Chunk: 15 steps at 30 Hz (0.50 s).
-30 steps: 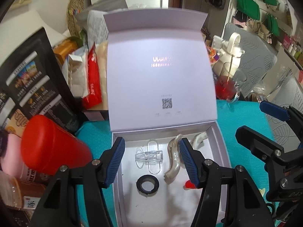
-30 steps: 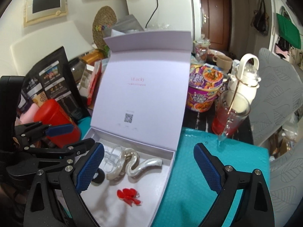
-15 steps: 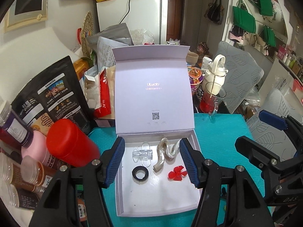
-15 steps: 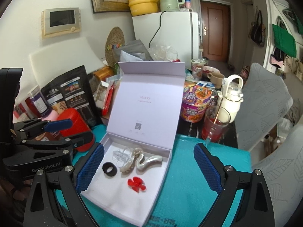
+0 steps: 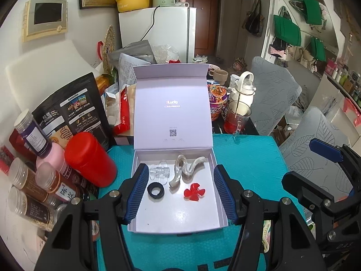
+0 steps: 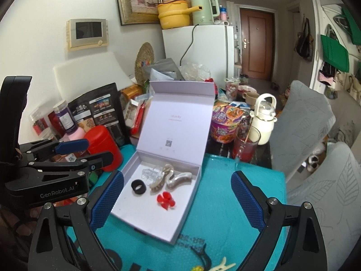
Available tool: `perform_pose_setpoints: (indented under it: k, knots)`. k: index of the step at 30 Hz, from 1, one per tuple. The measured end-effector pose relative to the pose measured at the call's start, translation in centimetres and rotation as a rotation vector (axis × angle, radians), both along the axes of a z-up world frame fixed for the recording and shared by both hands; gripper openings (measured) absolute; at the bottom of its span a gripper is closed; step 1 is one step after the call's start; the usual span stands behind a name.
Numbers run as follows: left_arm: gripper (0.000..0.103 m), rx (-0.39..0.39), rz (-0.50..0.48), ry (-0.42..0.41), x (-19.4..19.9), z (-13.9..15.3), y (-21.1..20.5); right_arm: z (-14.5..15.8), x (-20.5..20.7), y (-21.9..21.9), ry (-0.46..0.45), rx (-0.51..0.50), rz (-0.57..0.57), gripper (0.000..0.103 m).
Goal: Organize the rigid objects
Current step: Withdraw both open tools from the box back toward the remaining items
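An open white box (image 5: 180, 214) (image 6: 135, 207) stands on the teal mat (image 5: 246, 158) with its lid upright. Inside it lie a black ring (image 5: 155, 190) (image 6: 138, 187), a clear plastic clip (image 5: 159, 171) (image 6: 150, 172), pearly hair clips (image 5: 187, 169) (image 6: 171, 179) and a red propeller (image 5: 194, 192) (image 6: 165, 201). My left gripper (image 5: 180, 192) hovers above the box's near half, open, nothing between its blue pads. My right gripper (image 6: 177, 199) is open too and empty, over the box's front right corner. Each gripper shows in the other's view: the right gripper (image 5: 315, 169), the left gripper (image 6: 74, 155).
A red canister (image 5: 90, 158), spice jars (image 5: 29, 192) and a black pouch (image 5: 72, 113) crowd the left of the box. A glass of red drink (image 5: 237, 119), a noodle cup (image 6: 225, 124) and a white bottle (image 6: 264, 122) stand behind right. Small clips (image 6: 222, 266) lie on the mat's near edge.
Both grippers have drawn back and upward from the box, so it looks smaller and more of the room shows. The things in the box have not moved.
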<state>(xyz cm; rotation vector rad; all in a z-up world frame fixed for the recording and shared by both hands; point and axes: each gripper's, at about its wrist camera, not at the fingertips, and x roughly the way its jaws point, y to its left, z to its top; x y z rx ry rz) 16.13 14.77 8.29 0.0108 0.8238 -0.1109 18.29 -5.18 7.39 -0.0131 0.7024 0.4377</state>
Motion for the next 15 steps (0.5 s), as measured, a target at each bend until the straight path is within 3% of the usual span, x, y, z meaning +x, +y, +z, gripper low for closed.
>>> perform_pose_setpoints:
  k: [15]
  knots:
    - [0.06, -0.014, 0.078, 0.023, -6.1, 0.4, -3.8, 0.1, -5.3, -4.8, 0.019, -0.001, 0.042, 0.098]
